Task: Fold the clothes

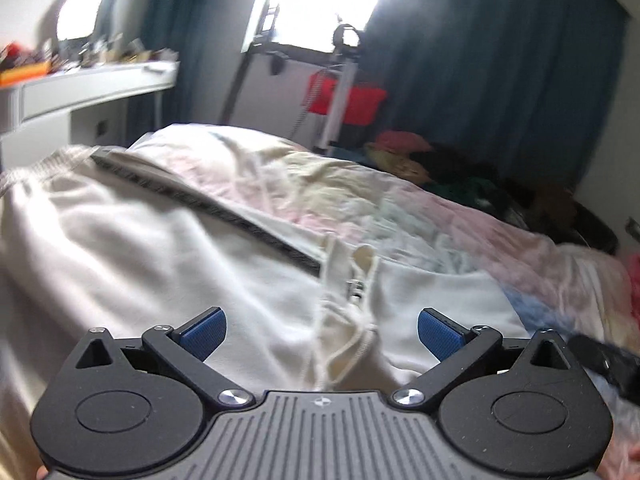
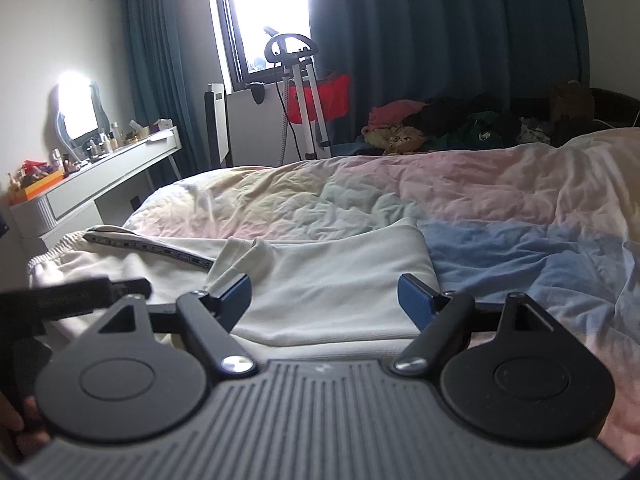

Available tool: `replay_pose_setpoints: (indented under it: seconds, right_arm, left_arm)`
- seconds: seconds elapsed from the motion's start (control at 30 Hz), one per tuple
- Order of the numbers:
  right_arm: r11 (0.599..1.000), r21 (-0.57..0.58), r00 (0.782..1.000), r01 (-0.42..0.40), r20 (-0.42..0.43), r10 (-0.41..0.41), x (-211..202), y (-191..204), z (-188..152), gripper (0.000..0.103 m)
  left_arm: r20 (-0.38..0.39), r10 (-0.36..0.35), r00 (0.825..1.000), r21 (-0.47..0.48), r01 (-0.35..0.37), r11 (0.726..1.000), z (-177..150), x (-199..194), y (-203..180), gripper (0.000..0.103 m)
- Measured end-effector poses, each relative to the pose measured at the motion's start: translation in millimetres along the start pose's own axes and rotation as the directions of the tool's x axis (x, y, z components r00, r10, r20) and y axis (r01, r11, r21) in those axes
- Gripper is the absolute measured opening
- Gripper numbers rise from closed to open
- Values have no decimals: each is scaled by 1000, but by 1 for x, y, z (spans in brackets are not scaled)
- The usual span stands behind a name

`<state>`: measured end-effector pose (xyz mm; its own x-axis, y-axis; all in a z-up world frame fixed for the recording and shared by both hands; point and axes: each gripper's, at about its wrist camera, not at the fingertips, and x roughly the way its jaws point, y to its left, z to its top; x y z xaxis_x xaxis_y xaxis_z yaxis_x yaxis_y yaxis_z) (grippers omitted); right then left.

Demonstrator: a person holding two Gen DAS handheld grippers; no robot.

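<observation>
A cream zip-up garment [image 1: 160,248] with a dark side stripe [image 1: 208,204] lies spread on the bed. Its zipper [image 1: 354,286] and collar run between my left fingers. My left gripper [image 1: 320,330] is open, just above the garment near the zipper, holding nothing. In the right wrist view the same garment [image 2: 320,280] lies folded over, with its stripe [image 2: 148,250] at the left. My right gripper [image 2: 324,298] is open over the garment's near edge, holding nothing. The left gripper's finger [image 2: 80,294] shows at the left of that view.
The bed has a pastel pink, yellow and blue duvet [image 2: 480,208]. A heap of coloured clothes [image 2: 440,124] lies at its far side. A white dressing table [image 2: 104,172] with clutter stands at the left. A stand with a red bag [image 2: 316,92] is by the window.
</observation>
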<state>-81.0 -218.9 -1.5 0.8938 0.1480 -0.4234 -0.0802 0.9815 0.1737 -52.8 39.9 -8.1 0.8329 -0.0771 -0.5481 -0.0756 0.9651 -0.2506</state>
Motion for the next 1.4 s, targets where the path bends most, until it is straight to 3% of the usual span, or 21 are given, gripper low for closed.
replay_pose_setpoints:
  seconds: [0.13,0.2,0.3,0.43,0.63,0.73,0.8,0.83,1.0,1.13,1.23,1.33,1.4]
  right_arm:
    - [1000,-2,1000,7,-11,-7,2,0,-1,82]
    - [1000,-5,1000,12,-15,-12,3,0,-2,82]
    - [1000,2,1000,15,-25,-15,4,-1,-4,82]
    - [1000,9,999,16,-32,-16,6,-2,-6,82]
    - [999,30,999,13,-47,-12,10,-5,-9,82]
    - [999,26,998,21,-56,-19,13,-6,-11,82]
    - [999,24,998,25,-57,-23,17,-5,-13,82]
    - [999,24,998,26,-58,-25,19,-5,-14,82]
    - [999,-20,995,-43,-85,42,38,9,-22,82]
    - [994,-103,994,-24,-109,13,68,27,-29,82]
    - [987,-160,985,1,-170,-29,89,32,-39,81]
    - [991,-133,974,-5,-226,-25,100,26,-47,81]
    - [994,-109,975,-10,-222,-15,99,23,-45,81]
  left_arm:
    - [-66,21,998,-143,-31,989,6,8,26,103]
    - [-96,33,995,-277,-58,959,7,9,49,103]
    - [-114,12,993,-492,-67,868,1,8,88,103]
    - [-147,71,987,-643,-150,751,-6,8,132,102]
    - [-170,90,981,-845,-192,499,-6,22,211,95]
    - [-171,107,979,-889,-200,412,3,29,246,94]
    - [-159,67,985,-909,-173,379,8,37,266,94]
    - [-154,56,986,-915,-164,368,11,41,274,94]
    - [-139,138,981,-899,-183,397,20,54,291,92]
    - [-121,226,967,-867,-214,450,28,57,286,91]
    - [-100,312,945,-838,-249,485,36,57,291,71]
    - [-92,360,929,-813,-279,511,42,58,298,58]
    - [-102,384,917,-769,-318,555,54,62,295,58]
